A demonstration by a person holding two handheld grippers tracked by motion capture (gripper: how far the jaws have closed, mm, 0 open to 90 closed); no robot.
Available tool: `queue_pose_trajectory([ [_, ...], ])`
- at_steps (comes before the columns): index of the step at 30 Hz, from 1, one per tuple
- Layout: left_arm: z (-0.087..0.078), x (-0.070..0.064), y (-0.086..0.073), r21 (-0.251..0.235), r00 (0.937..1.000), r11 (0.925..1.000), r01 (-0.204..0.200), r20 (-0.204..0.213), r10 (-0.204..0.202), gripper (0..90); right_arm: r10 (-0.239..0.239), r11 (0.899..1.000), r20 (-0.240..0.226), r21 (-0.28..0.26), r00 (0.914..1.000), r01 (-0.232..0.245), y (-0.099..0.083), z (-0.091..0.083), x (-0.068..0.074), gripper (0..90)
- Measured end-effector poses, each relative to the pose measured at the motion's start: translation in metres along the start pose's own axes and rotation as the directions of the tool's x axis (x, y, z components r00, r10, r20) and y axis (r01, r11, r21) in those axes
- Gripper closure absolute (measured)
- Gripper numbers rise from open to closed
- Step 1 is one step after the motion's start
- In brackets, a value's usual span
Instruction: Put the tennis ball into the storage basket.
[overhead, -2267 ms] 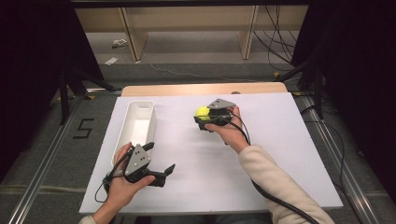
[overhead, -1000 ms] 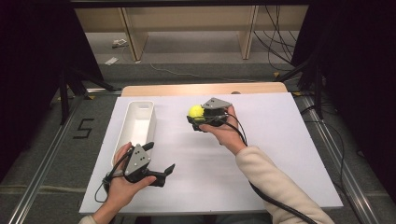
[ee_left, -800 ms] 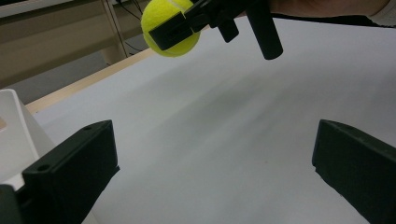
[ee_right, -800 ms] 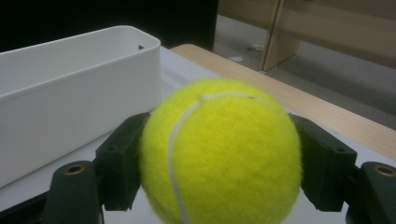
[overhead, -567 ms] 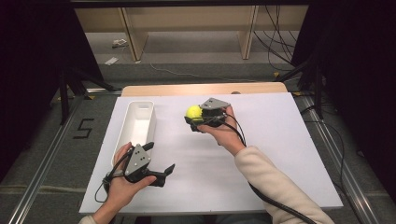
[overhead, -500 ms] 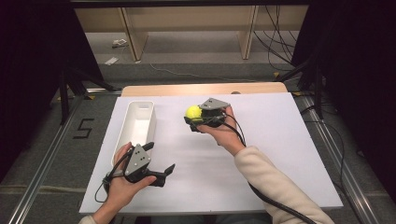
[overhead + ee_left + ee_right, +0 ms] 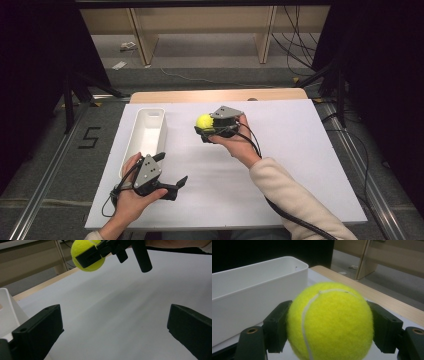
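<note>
A yellow tennis ball is held above the white table, with my right gripper shut on it, both jaws pressed to its sides. The ball hangs a little right of the white oblong bin, which stands empty on the table's left. My left gripper rests low near the front left of the table, open, its jaws wide apart with nothing between them. It points toward the ball.
The white table top spreads wide to the right and front. A wooden strip borders its far edge. Beyond lie a wooden frame and cables on the floor. Metal rails run along both sides.
My right gripper has carried the ball slowly leftward, closer to the bin. The left gripper has stayed where it was.
</note>
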State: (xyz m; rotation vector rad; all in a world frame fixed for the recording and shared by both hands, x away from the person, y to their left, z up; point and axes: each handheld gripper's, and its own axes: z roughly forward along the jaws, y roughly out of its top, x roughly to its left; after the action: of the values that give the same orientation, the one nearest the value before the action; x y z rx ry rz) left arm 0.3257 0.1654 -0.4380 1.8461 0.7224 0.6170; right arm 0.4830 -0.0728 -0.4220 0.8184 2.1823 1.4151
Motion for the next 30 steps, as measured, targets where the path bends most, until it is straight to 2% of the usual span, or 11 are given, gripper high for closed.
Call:
queue_pose_trajectory([
  [30, 0.000, 0.000, 0.000, -0.002, 1.0000, 1.0000, -0.004, 0.003, 0.004, 0.0, -0.011, 1.000, -0.031, -0.010, 0.9995, 0.011, 0.004, 0.000, 0.013, 27.2],
])
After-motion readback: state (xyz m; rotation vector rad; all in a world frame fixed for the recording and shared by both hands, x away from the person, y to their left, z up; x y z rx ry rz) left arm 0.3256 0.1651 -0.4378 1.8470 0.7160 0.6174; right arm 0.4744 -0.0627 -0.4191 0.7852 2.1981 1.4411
